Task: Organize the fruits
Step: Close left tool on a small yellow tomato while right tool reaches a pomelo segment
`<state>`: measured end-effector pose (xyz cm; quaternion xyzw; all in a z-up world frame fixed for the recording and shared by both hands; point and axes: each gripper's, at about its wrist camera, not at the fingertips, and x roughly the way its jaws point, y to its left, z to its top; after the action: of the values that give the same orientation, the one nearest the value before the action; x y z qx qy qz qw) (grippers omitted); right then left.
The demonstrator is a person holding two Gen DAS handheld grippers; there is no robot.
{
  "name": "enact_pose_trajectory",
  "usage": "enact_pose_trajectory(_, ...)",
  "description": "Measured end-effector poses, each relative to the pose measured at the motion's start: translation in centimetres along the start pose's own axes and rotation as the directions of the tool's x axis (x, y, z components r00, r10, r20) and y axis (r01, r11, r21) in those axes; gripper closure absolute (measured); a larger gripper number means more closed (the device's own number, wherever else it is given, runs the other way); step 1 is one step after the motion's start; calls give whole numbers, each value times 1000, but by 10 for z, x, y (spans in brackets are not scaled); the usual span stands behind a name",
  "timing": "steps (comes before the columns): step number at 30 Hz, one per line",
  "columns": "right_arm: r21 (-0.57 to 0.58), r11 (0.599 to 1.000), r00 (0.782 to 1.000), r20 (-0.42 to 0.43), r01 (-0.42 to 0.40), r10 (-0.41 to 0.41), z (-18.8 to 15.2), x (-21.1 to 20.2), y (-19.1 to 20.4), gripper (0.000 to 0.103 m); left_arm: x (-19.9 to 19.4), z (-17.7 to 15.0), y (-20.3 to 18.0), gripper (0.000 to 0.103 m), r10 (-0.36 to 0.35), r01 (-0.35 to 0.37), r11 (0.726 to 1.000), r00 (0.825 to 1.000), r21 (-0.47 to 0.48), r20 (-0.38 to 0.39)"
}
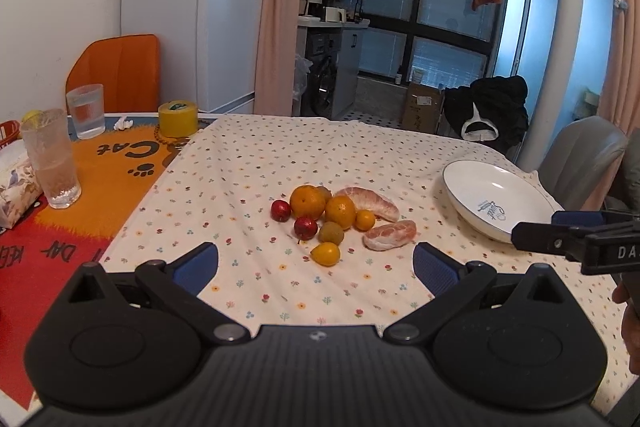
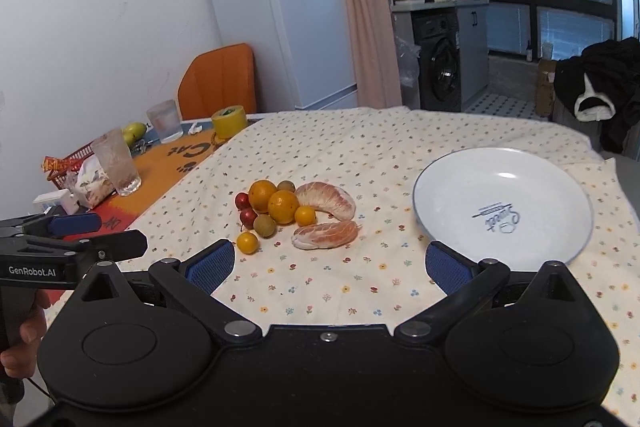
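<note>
The left gripper sits nearest the lens in its own view, jaws spread wide with nothing between the blue pads. The right gripper is in the same condition: jaws wide apart, empty, hovering above the floral tablecloth.

Directly ahead of the left gripper, close to its centre line, lies the small yellow fruit, the nearest piece of the fruit cluster. Just beyond it are a brown-green fruit, a red fruit and the near peeled citrus segment, whose long axis runs roughly left to right across the view. Farther back sit two oranges and the larger curved segment.

From the right gripper the cluster lies ahead and to the left, while the white plate lies ahead and to the right, empty and well apart from the fruit.

Judgement: the left gripper is better aligned with the fruit; the right gripper is nearer the plate. No fruit has yet been transferred.
</note>
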<state>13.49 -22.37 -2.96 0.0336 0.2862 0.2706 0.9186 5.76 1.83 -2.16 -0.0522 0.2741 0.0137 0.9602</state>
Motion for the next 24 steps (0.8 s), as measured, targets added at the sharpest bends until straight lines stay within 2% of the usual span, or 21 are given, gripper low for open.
enact_pose_trajectory(10, -5, 1000, 998, -50, -24, 24, 3, 37, -6, 0, 30, 1, 8, 3, -9, 8, 1000, 1000, -23, -23)
enact_pose_trajectory(15, -14, 999, 997, -68, -34, 33, 5, 54, -10, 0, 50, 1, 7, 8, -19, 17, 999, 999, -30, -48)
enact_pose_trajectory(24, -17, 998, 993, -103, -55, 53, 7, 84, -18, 1, 89, 1, 8, 34, -48, 42, 997, 992, -57, -120)
